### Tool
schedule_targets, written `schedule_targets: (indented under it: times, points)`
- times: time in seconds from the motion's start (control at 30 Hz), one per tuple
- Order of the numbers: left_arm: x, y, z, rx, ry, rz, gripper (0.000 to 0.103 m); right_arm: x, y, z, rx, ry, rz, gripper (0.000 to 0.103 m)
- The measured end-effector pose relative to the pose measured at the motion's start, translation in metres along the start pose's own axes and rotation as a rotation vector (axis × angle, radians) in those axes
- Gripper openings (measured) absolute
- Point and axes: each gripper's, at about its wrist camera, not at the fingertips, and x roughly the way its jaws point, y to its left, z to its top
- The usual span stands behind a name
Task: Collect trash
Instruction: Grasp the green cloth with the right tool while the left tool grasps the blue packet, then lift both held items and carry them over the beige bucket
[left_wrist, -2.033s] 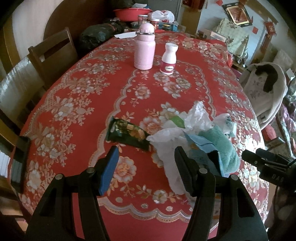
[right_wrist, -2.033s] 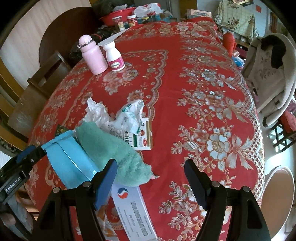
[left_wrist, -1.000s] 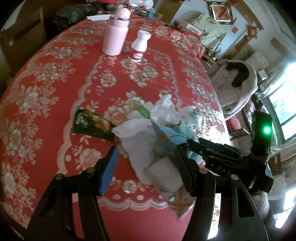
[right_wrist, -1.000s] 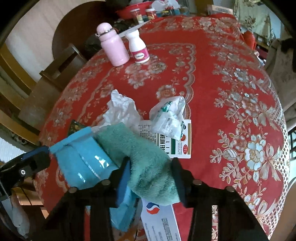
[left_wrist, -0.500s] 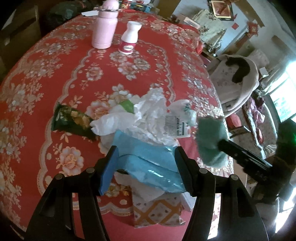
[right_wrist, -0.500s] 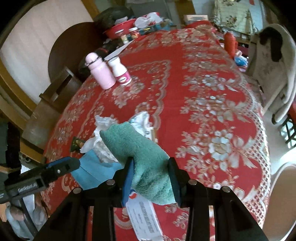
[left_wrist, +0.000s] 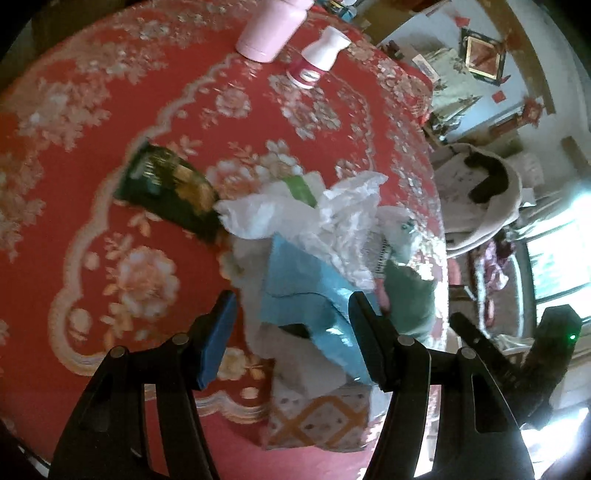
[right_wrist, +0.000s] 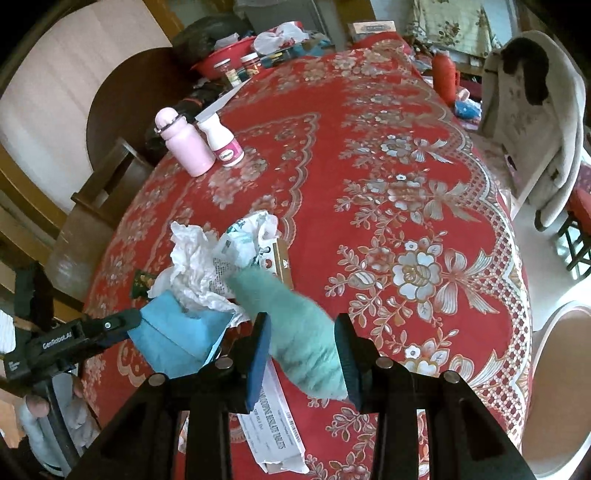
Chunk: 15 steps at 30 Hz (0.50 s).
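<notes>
**Two grippers at the trash pile**

The worktop (right_wrist: 406, 155) has a red cloth with flowers on it. A pile of trash sits near its front edge.

The right gripper (right_wrist: 303, 343) is clenched on a green rag (right_wrist: 295, 325). The rag sticks out past the fingers and points at the pile.

The left gripper (left_wrist: 291, 317) has its fingers spread apart. A blue bag (left_wrist: 306, 291) sits between them. The blue pad (left_wrist: 218, 339) on the left finger is not touching it. The bag may touch the right finger, but the view is blurry, so I cannot tell if it is held.

White paper (right_wrist: 192, 266) is crumpled up on top of the blue bag. A white wrapper (right_wrist: 247, 240) with green print lies just beside it. A dark green snack bag (left_wrist: 166, 192) lies flat on the cloth, next to the pile. A long white box (right_wrist: 273, 417) with letters on it lies under the right gripper.

Far back on the worktop stand a pink bottle (right_wrist: 184, 144) and a small white bottle (right_wrist: 221, 140), side by side. A red bowl (right_wrist: 221, 61) sits at the far end. A chair (right_wrist: 532, 122) with a pale coat on it stands to the right.
</notes>
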Motion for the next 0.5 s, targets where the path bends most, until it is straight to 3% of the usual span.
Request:
schedule_targets:
  times: [0.13,0.17,0.2,0.27,0.33,0.5]
  points:
    - [0.003,-0.009,0.0,-0.003,-0.009,-0.023,0.061,0.003,0.0,0.0,-0.006,0.009,-0.019,0.036]
    - [0.002,-0.01,-0.001,-0.004,-0.015,-0.029,0.061,0.005,0.001,0.0,-0.012,0.02,-0.018,0.04]
    - [0.001,-0.012,0.0,-0.002,-0.019,-0.029,0.061,0.009,0.001,0.0,-0.014,0.031,-0.014,0.057]
    - [0.0,-0.015,0.001,0.006,-0.025,-0.037,0.054,0.014,0.002,-0.002,-0.024,0.04,-0.014,0.077]
    - [0.0,-0.017,0.001,0.018,-0.02,-0.043,0.038,0.021,0.002,-0.002,-0.037,0.045,-0.031,0.077]
    - [0.003,-0.024,0.0,0.049,-0.006,-0.058,0.02,0.053,-0.001,-0.003,-0.048,0.116,-0.016,0.075]
